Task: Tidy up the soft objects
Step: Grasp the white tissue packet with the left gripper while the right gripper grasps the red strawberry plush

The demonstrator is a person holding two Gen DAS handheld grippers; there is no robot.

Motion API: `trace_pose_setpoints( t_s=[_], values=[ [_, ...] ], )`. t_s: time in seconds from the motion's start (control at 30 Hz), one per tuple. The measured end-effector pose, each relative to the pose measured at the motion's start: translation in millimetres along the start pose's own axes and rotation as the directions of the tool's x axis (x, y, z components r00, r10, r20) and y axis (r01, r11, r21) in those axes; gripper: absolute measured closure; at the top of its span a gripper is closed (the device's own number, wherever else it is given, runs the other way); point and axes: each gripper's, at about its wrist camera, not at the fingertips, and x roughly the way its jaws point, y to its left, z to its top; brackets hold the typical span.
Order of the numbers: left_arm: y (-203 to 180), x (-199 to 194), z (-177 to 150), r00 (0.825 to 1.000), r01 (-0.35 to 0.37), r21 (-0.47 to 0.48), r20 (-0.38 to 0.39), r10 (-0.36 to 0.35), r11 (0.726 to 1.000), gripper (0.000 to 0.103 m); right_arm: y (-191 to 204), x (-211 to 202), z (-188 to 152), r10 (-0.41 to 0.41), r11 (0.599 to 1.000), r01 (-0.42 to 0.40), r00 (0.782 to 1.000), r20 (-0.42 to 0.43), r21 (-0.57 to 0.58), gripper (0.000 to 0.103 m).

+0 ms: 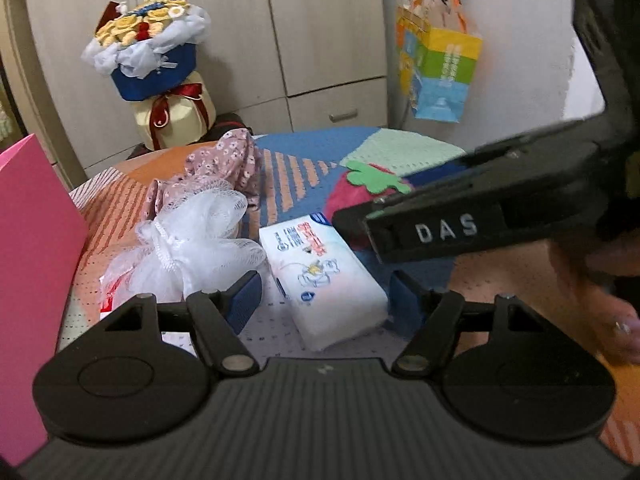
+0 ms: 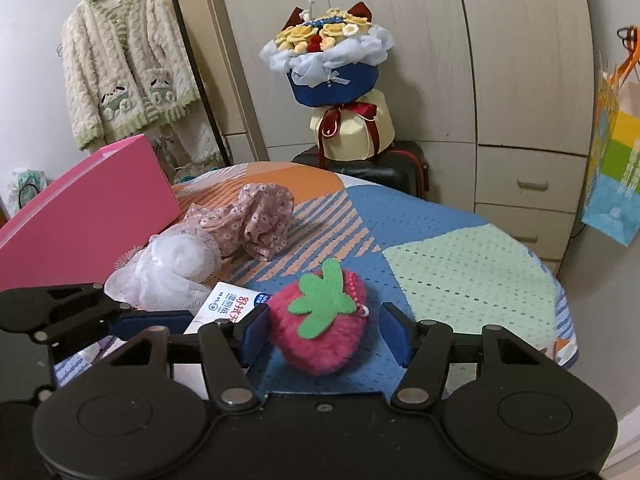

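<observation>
Left gripper (image 1: 320,296) hovering released, straddling tissue pack (image 1: 324,280); right gripper (image 2: 320,330) released, bracketing plush strawberry (image 2: 320,328) near table (image 2: 472,280) front edge, both lining up grasps.

surface: you've got a round table (image 2: 460,276) under a patchwork cloth of blue, orange stripes and a mint-green patch.
far left: that floral fabric bundle (image 2: 256,224) sits crumpled on the orange stripes.
left, nearer: your white mesh bath pouf (image 2: 172,272) is just in front of the fabric, touching it.
near middle: the tissue pack (image 1: 324,276) lies flat beside the pouf, right up against it.
near right: the pink strawberry plush (image 2: 320,324) is on the blue patch, next to the pack.
left edge: a pink box (image 2: 84,216) stands at the table's left side.
</observation>
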Motion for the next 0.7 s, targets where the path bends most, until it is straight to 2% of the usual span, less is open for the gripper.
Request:
trace_pose_setpoints(
  t_s=[0.03,0.17,0.3,0.37,0.7],
  values=[
    [0.9,1.8,0.1,1.000,-0.002,-0.014,0.003,0.002,1.000,0.033,-0.4,-0.4,-1.0,0.015,1.000,-0.015,1.000,0.004,-0.002,0.057],
    [2.2,4.2,-4.5,0.999,0.002,-0.015,0.042,-0.001,1.000,0.035,-3.7,-5.9,-5.0,0.019,1.000,-0.019,0.999,0.039,0.014,0.061],
    [4.2,-0.4,-4.4,0.999,-0.006,-0.043,0.037,0.008,0.999,0.057,-8.3,-14.1,-11.1,-0.004,0.998,0.001,0.999,0.048,0.062,0.061],
    [7.4,-2.9,-4.2,1.000,-0.004,-0.051,0.031,0.006,0.999,0.063,-8.0,-20.0,-14.5,-0.013,0.996,0.008,0.999,0.050,0.092,0.061],
    [23.8,-36.6,-17.1,0.997,0.062,-0.114,0.048,-0.057,0.991,0.064,26.2,-55.1,-36.7,-0.116,0.989,0.108,0.990,0.078,0.100,0.061]
  ],
)
